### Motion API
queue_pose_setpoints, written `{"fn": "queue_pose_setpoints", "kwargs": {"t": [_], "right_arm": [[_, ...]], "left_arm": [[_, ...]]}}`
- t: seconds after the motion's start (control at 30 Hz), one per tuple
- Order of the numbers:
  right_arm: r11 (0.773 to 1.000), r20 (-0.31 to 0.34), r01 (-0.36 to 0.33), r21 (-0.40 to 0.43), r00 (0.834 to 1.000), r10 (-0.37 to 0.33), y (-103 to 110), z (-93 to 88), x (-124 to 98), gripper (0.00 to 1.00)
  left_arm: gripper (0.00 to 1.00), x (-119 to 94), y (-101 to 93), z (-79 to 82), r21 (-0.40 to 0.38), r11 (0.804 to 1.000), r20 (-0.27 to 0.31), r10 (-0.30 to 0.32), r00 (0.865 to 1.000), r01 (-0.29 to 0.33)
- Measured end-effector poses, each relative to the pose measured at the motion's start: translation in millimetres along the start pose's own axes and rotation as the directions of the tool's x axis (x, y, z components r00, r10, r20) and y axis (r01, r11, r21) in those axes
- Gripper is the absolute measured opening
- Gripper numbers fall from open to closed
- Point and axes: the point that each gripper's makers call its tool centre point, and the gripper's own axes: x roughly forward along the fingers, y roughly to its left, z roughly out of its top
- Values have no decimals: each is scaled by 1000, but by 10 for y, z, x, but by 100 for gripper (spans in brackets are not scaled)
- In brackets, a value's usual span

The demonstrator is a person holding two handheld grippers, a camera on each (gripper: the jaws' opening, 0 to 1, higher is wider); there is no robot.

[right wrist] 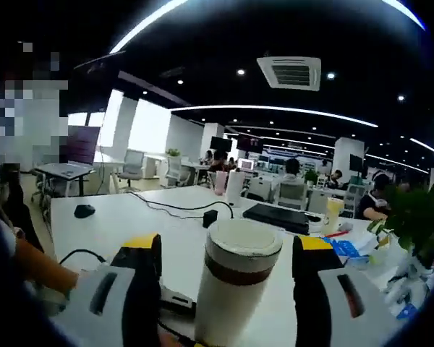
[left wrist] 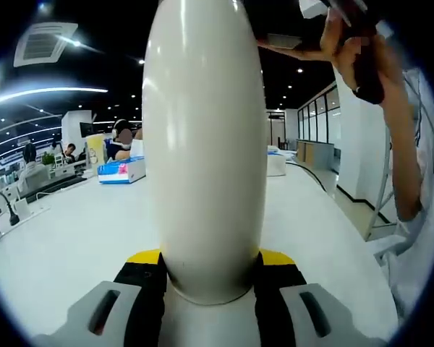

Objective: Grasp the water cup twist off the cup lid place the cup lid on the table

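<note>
A tall white water cup (left wrist: 206,144) stands upright between my left gripper's (left wrist: 211,260) black pads, which press on its lower body; the gripper is shut on it. The cup's top runs out of the left gripper view. In the right gripper view the same cup (right wrist: 231,296) shows a brown band and a white lid (right wrist: 244,242) seated on top. My right gripper (right wrist: 228,249) is open, its yellow-tipped jaws flanking the lid with a gap on each side. That right gripper (left wrist: 347,25) also appears high at the right, held by a hand (left wrist: 369,72).
A long white table (left wrist: 72,238) carries a blue tissue box (left wrist: 121,170), a black laptop (right wrist: 282,215), a mouse (right wrist: 84,210), cables and a green plant (right wrist: 412,217). People sit at desks behind. A person's sleeve (left wrist: 419,246) is close at the right.
</note>
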Motion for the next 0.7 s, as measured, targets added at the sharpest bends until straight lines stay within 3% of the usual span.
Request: {"fn": "queue_pose_setpoints", "kwargs": {"t": [0.13, 0.27, 0.43, 0.7], "right_arm": [[991, 28, 127, -38, 992, -126, -38, -18, 29, 78], [991, 41, 133, -24, 990, -132, 37, 12, 90, 77], [981, 70, 195, 4, 978, -194, -107, 79, 101, 72], [979, 78, 198, 55, 976, -202, -185, 66, 104, 58]], "left_arm": [[49, -2, 0, -1, 0, 1000, 0, 0, 1000, 0], [49, -3, 4, -2, 0, 1000, 0, 0, 1000, 0], [49, -4, 10, -3, 1, 1000, 0, 0, 1000, 0], [49, -4, 18, -4, 0, 1000, 0, 0, 1000, 0]]}}
